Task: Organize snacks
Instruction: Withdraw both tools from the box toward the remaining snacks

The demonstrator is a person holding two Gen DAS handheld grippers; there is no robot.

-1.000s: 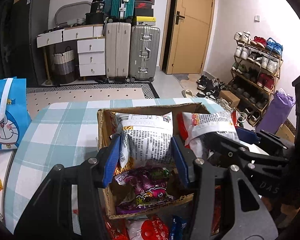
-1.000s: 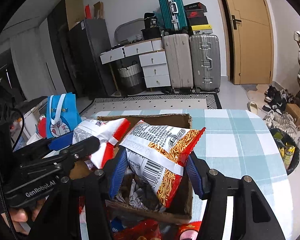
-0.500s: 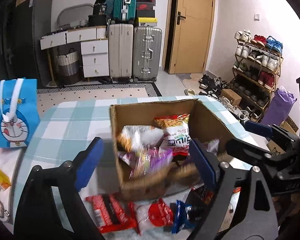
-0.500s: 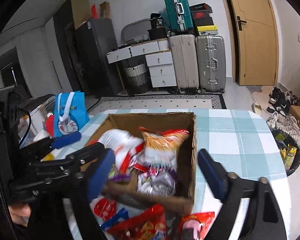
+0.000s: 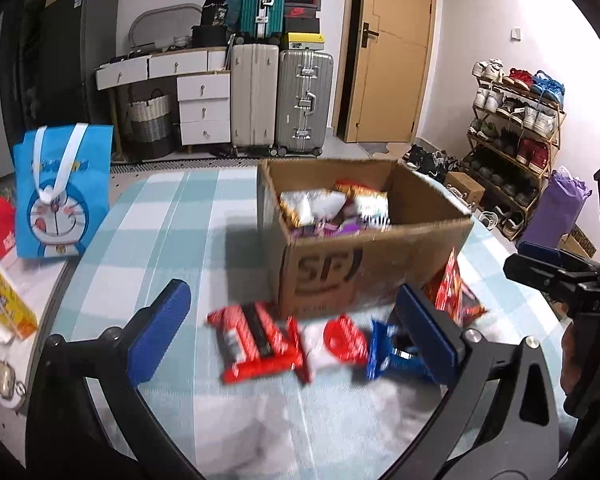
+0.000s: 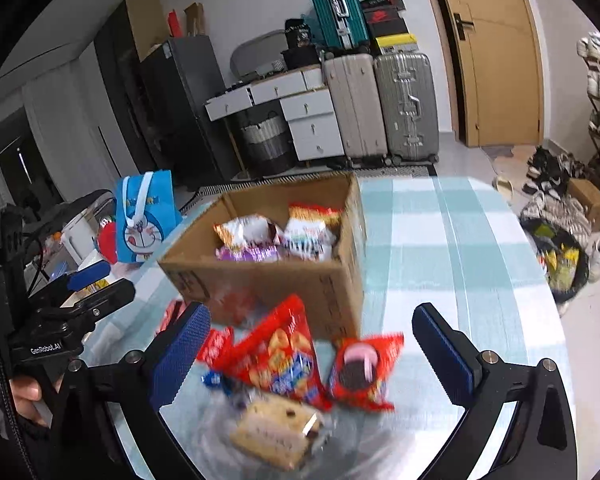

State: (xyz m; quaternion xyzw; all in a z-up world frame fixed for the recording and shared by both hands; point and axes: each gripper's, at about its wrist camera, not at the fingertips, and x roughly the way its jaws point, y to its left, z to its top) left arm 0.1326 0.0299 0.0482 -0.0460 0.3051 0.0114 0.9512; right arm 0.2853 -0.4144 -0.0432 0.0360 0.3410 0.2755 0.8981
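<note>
A brown cardboard box (image 5: 364,264) (image 6: 276,280) stands on the checked tablecloth and holds several snack bags (image 5: 332,208) (image 6: 276,236). Loose snacks lie in front of it. In the left wrist view these are a red-and-black pack (image 5: 256,340), a red-and-white pack (image 5: 340,340) and a blue pack (image 5: 392,360). In the right wrist view they are a red cracker bag (image 6: 280,356), a red cookie pack (image 6: 360,368) and a clear-wrapped pastry (image 6: 276,432). My left gripper (image 5: 296,332) is open and empty above them. My right gripper (image 6: 312,356) is open and empty too.
A blue cartoon bag (image 5: 60,196) (image 6: 146,216) stands at the table's left edge beside small items. Suitcases (image 5: 284,100), drawers and a door are behind. A shoe rack (image 5: 516,128) and shoes on the floor are to the right.
Both grippers have let go of their snack bags into the box, opened wide and pulled back toward the near side. The loose snacks in front of the box have come into view.
</note>
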